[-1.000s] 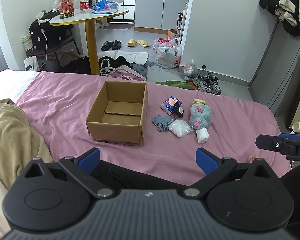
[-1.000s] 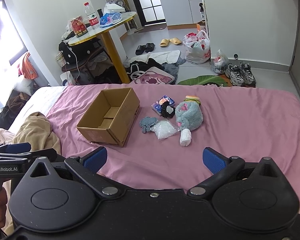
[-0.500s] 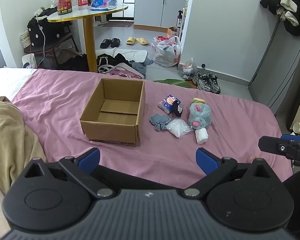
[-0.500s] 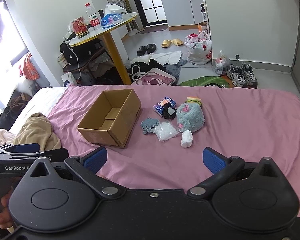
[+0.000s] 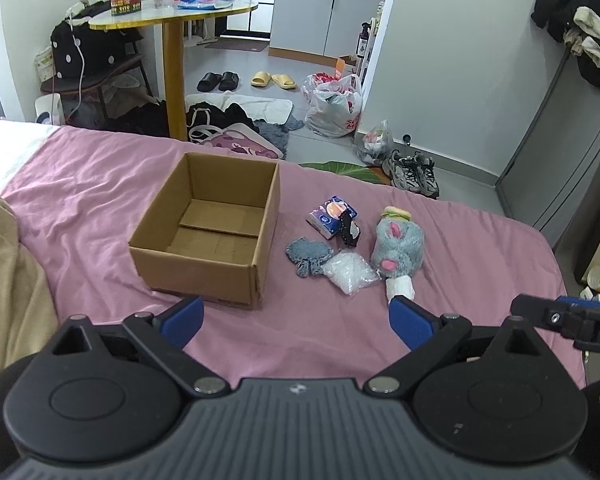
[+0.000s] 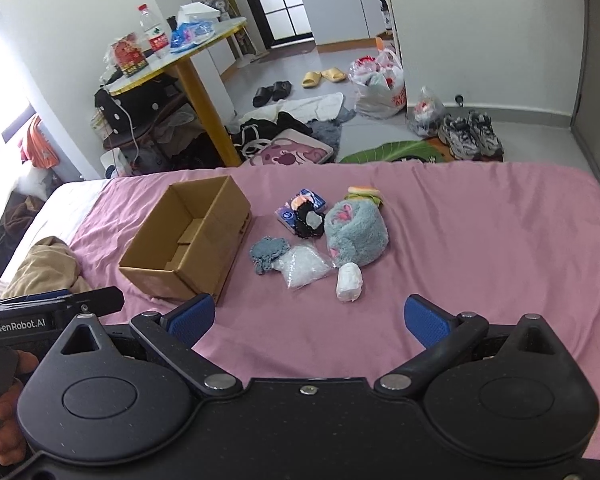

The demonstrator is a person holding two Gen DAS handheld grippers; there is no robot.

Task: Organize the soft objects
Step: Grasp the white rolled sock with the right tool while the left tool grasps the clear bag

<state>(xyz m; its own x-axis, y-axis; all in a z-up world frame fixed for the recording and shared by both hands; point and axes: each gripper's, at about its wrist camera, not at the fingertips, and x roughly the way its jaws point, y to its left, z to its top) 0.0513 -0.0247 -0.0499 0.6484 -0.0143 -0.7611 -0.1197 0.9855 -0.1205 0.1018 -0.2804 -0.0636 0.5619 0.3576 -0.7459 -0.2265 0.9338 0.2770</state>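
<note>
Left wrist view: hovered low in frame, left gripper (image 5: 296,316) spread wide, empty; right gripper (image 6: 310,316) likewise; cardboard box (image 5: 212,232) centre, unfilled; plush toy (image 5: 398,246) likely first pick.

An open cardboard box (image 5: 212,232) sits upright and empty on the pink bed. Just right of it lies a cluster — a grey knitted piece (image 5: 306,254), a clear crinkled bag (image 5: 350,272), a blue tissue pack (image 5: 328,216) touching a black item (image 5: 350,232), a grey-blue plush (image 5: 398,248) and a small white roll (image 5: 400,287).
</note>
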